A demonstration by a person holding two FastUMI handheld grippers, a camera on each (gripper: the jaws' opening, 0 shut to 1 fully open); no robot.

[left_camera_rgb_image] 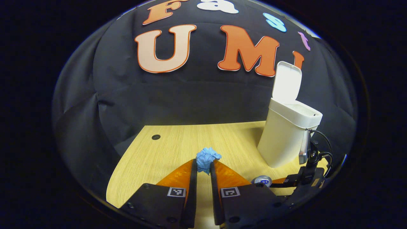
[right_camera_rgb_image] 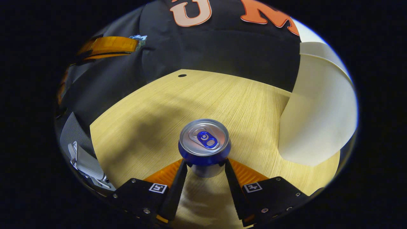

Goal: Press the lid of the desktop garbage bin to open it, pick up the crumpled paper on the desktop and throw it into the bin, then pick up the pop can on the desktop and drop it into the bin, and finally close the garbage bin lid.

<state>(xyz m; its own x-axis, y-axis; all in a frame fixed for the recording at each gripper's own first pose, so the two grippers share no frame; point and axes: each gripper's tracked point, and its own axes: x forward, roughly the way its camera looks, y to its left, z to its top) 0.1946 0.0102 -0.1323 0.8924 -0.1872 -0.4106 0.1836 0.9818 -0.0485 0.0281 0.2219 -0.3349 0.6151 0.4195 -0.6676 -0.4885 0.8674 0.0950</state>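
Note:
A blue crumpled paper (left_camera_rgb_image: 207,158) is pinched between the fingertips of my left gripper (left_camera_rgb_image: 204,166), held up above the wooden desktop (left_camera_rgb_image: 168,152). The white garbage bin (left_camera_rgb_image: 284,140) stands to the right with its lid (left_camera_rgb_image: 286,83) flipped upright, open. In the right gripper view, a blue pop can (right_camera_rgb_image: 204,141) stands upright between the fingers of my right gripper (right_camera_rgb_image: 206,167), which press on both its sides. The bin's wall (right_camera_rgb_image: 318,111) rises just right of the can. My left gripper (right_camera_rgb_image: 108,46) shows high at upper left with the paper (right_camera_rgb_image: 140,38) at its tip.
The desktop (right_camera_rgb_image: 152,105) has a small round hole (left_camera_rgb_image: 155,137) near its far left corner. In the left gripper view the can's top (left_camera_rgb_image: 262,180) and the right gripper's body with cables (left_camera_rgb_image: 306,168) sit close in front of the bin.

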